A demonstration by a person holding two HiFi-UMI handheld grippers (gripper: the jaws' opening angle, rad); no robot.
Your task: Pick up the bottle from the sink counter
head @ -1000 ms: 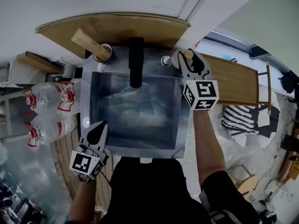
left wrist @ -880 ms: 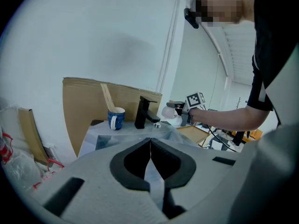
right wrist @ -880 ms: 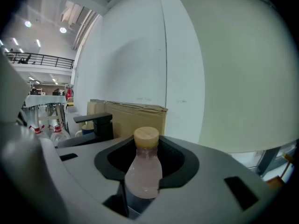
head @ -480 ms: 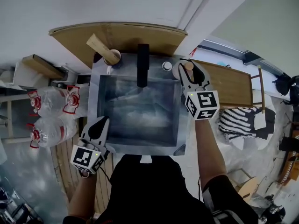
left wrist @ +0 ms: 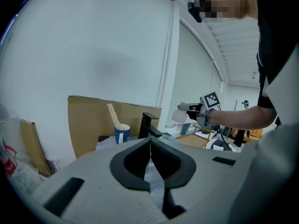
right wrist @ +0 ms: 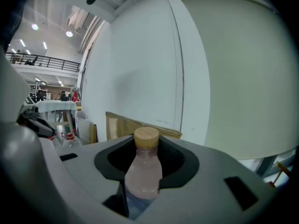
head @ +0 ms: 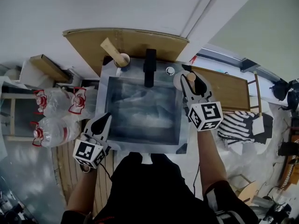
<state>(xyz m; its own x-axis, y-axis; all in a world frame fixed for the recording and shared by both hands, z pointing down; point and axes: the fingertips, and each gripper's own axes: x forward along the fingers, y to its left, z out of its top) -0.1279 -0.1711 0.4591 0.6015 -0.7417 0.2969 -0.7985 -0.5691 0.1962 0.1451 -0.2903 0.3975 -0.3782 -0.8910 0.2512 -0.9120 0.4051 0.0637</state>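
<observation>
A small clear bottle [right wrist: 143, 174] with pale pinkish liquid and a tan cap [right wrist: 146, 135] stands upright between the jaws of my right gripper [right wrist: 144, 176], which is shut on it. In the head view this gripper [head: 190, 82] holds the bottle [head: 189, 77] above the back right corner of the steel sink [head: 140, 113]. My left gripper [head: 103, 121] hovers over the sink's front left rim, shut and holding nothing. Its tips meet in the left gripper view [left wrist: 150, 142], where the bottle [left wrist: 179, 116] shows far off at the right.
A black faucet [head: 149, 67] stands at the sink's back, a blue cup with a wooden stick [head: 122, 59] to its left. Cardboard [head: 126, 40] leans on the wall behind. Large water bottles [head: 56, 102] lie at the left, and a wooden table [head: 229, 90] stands at the right.
My right gripper has risen with the bottle in it and come a little toward me. The left gripper has risen slightly by the sink's front left corner.
</observation>
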